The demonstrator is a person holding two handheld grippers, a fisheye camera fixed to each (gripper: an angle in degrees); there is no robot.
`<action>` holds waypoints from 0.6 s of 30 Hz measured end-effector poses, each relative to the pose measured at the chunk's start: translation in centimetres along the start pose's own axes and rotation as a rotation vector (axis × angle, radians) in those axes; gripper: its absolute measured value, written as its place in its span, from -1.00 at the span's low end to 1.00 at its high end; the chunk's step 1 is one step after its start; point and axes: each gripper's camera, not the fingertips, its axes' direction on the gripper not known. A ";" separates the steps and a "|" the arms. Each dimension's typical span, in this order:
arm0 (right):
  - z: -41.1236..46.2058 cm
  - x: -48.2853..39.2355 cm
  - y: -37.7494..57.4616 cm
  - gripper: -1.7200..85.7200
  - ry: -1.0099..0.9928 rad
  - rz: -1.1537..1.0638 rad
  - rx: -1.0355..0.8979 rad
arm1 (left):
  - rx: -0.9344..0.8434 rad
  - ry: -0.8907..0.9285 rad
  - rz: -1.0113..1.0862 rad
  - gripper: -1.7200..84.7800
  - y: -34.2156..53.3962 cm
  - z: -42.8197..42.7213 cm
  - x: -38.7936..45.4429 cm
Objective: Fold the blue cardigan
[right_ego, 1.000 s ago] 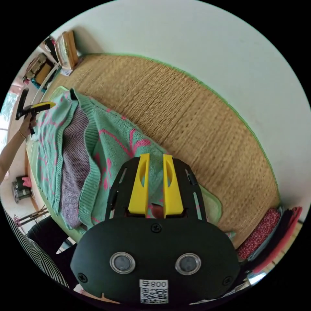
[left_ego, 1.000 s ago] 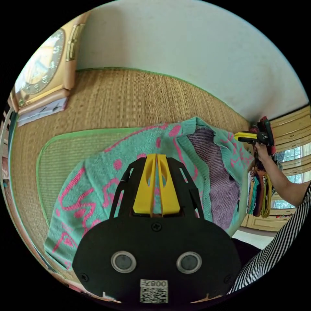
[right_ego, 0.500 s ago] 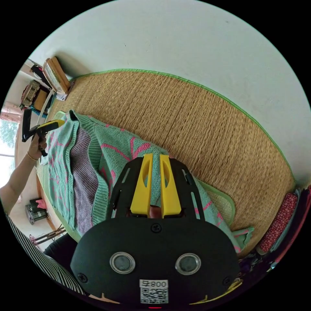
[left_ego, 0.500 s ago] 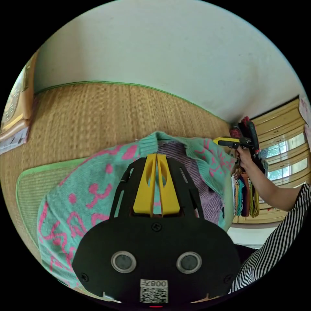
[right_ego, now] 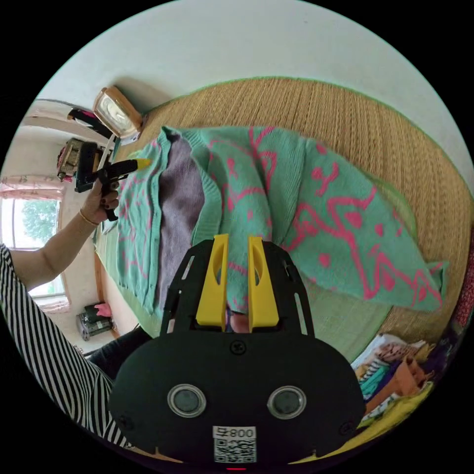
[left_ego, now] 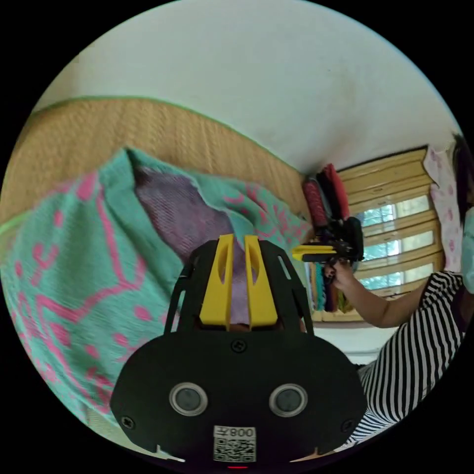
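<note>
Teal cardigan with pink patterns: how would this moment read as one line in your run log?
teal knitted cardigan with pink patterns: lifted, over woven straw mat | left tongs: gripping it | right tongs: gripping it

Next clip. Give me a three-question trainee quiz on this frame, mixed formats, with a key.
1. True or false: the cardigan lies fully flat on the woven mat.
2. Multiple choice: in the right gripper view, the cardigan's pattern is A) pink on teal, B) white on black, C) yellow on red.
3. Fill in: in the right gripper view, knit fabric sits between the jaws of the right gripper, while the left gripper is at the garment's far ____.

Key
1. False: it is lifted and bunched, draping between the two grippers.
2. A.
3. Edge: its yellow tip sits at the cardigan's border; its grip is too small to judge there.
</note>
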 end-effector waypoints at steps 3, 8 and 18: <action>2.8 -1.1 5.7 -0.79 -0.052 0.056 -0.109 | -0.118 0.126 -0.027 -0.78 1.6 4.6 1.4; 7.6 -2.3 13.1 -0.77 -0.083 0.120 -0.253 | -0.169 0.176 -0.108 -0.74 1.6 10.4 2.1; 14.0 -2.4 18.9 -0.80 -0.047 0.178 -0.269 | -0.262 -0.049 -0.086 -0.75 0.8 16.1 3.5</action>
